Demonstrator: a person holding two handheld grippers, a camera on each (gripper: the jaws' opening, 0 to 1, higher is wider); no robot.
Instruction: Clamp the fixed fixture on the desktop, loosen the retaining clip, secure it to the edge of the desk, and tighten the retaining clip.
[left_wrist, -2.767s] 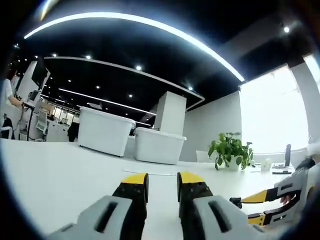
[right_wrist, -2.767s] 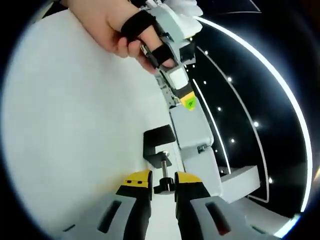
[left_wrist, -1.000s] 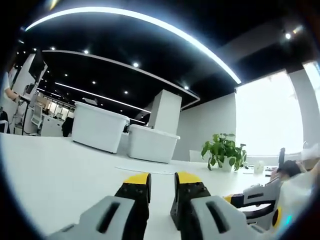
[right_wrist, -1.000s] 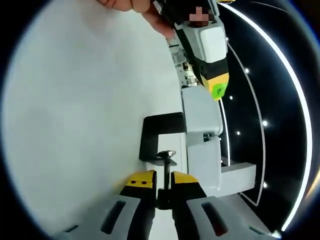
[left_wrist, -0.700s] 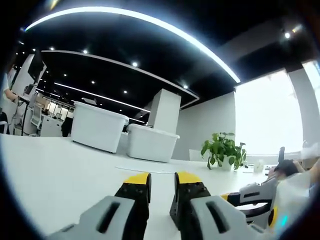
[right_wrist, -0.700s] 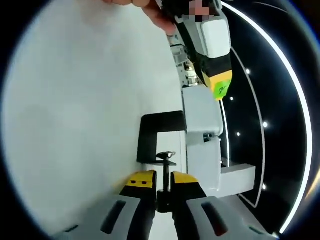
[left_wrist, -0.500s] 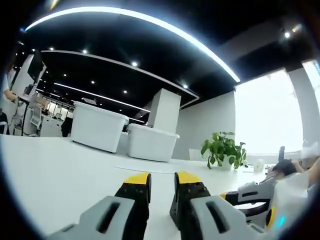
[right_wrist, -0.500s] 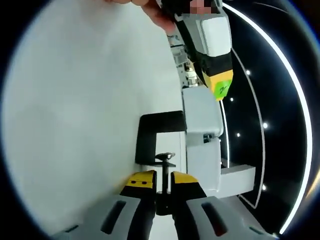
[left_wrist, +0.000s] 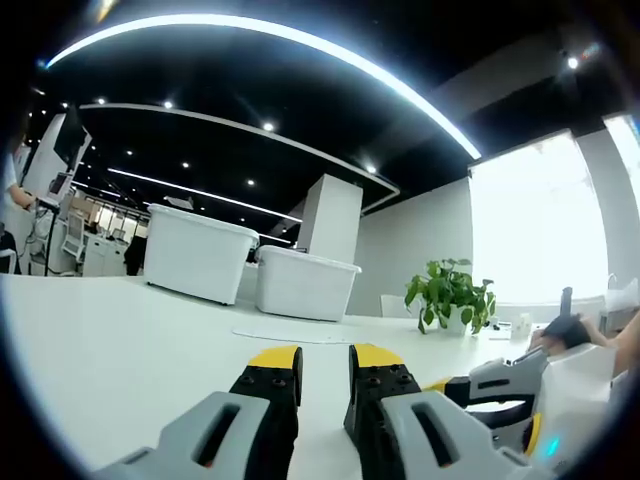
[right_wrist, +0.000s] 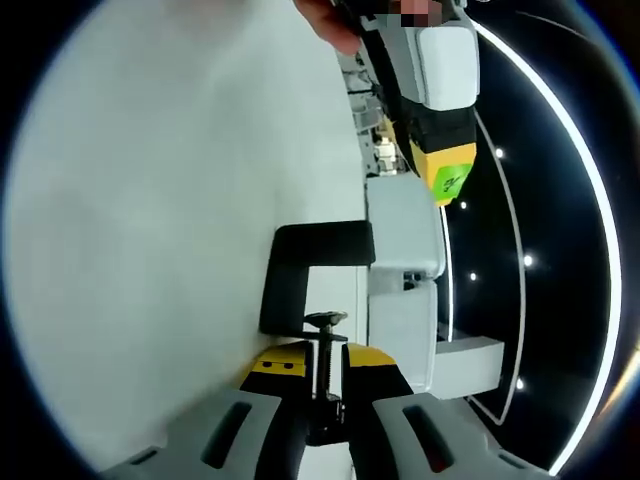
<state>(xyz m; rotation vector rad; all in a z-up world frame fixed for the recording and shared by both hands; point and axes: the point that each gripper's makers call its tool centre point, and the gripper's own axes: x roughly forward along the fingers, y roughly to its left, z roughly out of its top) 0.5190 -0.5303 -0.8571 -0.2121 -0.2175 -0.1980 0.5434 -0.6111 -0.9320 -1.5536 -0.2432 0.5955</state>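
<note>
Fixture (right_wrist: 300, 275) first: a black C-shaped clamp resting on the white desk (right_wrist: 160, 220), just beyond the right gripper (right_wrist: 322, 362) and close to the desk's far edge, where white storage bins (right_wrist: 400, 300) stand behind it. It looks like rigid metal, fairly dense and smooth, so I judge it will not flex and could slip if held on a painted flat; the threaded screw (right_wrist: 327, 355) is the natural place to hold and turn. The frame's long back runs along the desk toward the far side, its mouth opening toward the bins, and the screw's axis points straight back into the right gripper. That gripper's yellow-tipped jaws are clenched around the lower part of the screw. In the left gripper view, the left gripper (left_wrist: 324, 362) hovers low over the desk (left_wrist: 120, 340) with its jaws parted and nothing between them; the bins (left_wrist: 250, 272) and a potted plant (left_wrist: 452, 297) stand far off.
</note>
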